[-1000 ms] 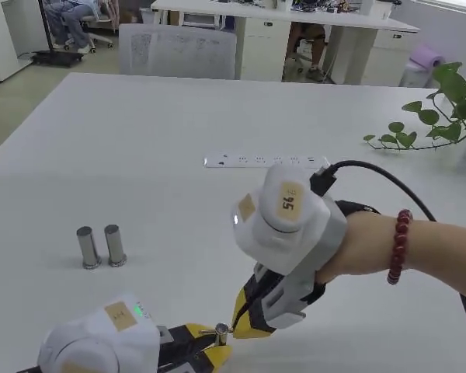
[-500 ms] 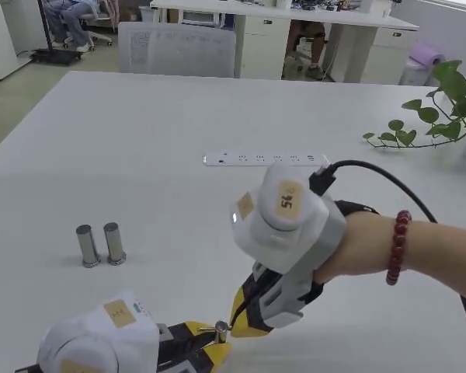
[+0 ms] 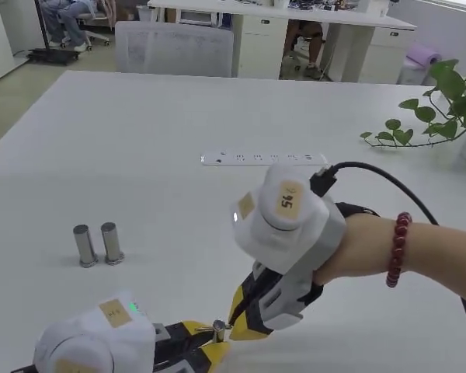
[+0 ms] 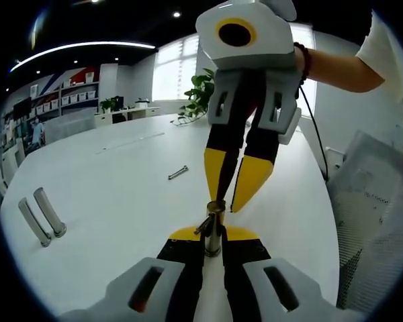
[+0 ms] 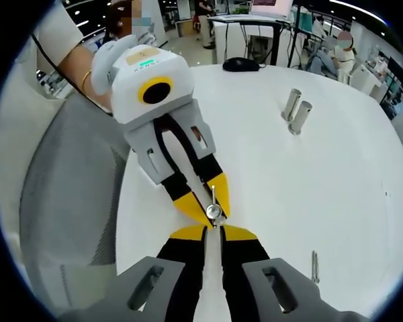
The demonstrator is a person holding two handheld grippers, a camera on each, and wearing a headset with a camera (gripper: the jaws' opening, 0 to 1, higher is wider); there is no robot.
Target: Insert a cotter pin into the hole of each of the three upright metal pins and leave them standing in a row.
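Note:
My left gripper is at the bottom left of the head view, shut on a short metal pin that it holds upright. My right gripper comes in from the right. Its yellow fingertips meet at the pin's top, shut on a thin cotter pin that lies at the pin's hole. A bit of the cotter pin sticks out beside the held pin. Two more metal pins stand side by side on the white table at the left.
A loose cotter pin lies on the table beyond the grippers. A white power strip lies mid-table and a leafy plant is at the right edge. Chairs and desks stand behind the table.
Both grippers stay together at the held pin with the same grip. The head camera has shifted slightly.

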